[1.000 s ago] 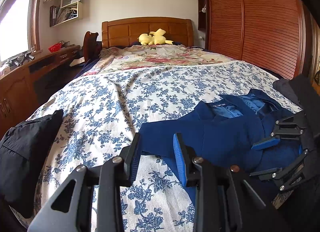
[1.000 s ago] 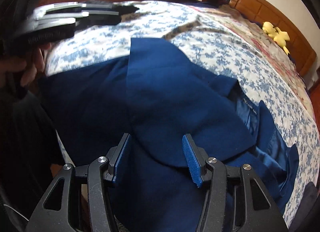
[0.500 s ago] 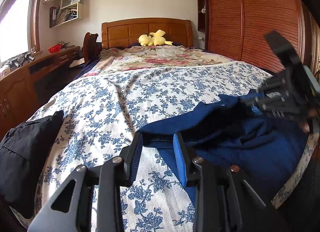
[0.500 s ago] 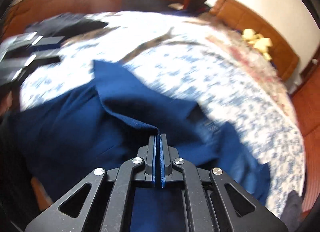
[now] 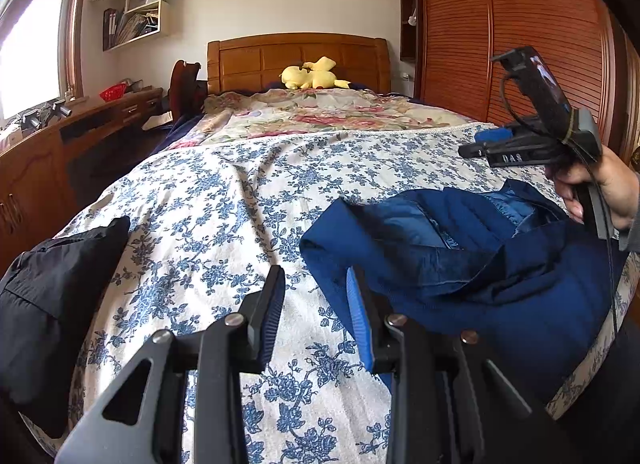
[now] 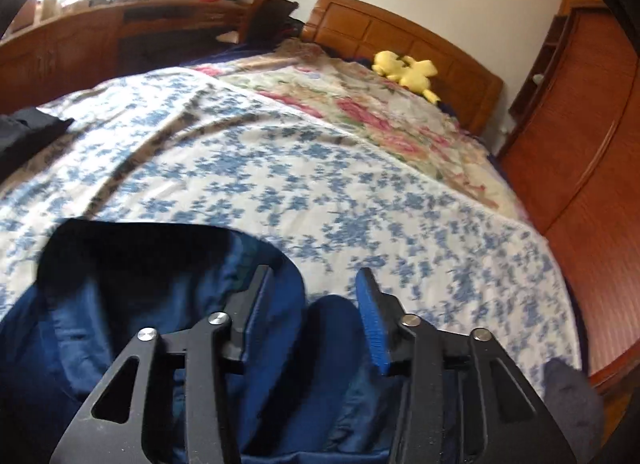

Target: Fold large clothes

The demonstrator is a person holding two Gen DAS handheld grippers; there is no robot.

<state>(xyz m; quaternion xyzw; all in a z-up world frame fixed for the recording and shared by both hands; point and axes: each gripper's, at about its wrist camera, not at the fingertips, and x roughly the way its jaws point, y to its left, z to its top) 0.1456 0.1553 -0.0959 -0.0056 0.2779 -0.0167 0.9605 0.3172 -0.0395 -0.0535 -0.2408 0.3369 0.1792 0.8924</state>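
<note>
A navy blue jacket (image 5: 472, 256) lies bunched at the near right of the bed, one part folded over with its lighter lining showing. My left gripper (image 5: 316, 296) is open and empty, just left of the jacket's edge above the floral bedspread (image 5: 224, 215). My right gripper (image 5: 486, 143) shows in the left wrist view, held in a hand above the jacket's far side. In the right wrist view the right gripper (image 6: 312, 300) is open above the jacket (image 6: 160, 304), holding nothing.
A black garment (image 5: 52, 296) lies at the bed's near left corner. A yellow plush toy (image 5: 312, 77) sits by the wooden headboard. A wooden desk (image 5: 60, 151) runs along the left, a slatted wooden wardrobe (image 5: 520, 43) along the right.
My right gripper shut on the jacket, lifted a part over to the right, then opened and let it go. The jacket is now more bunched. My left gripper stayed open in place.
</note>
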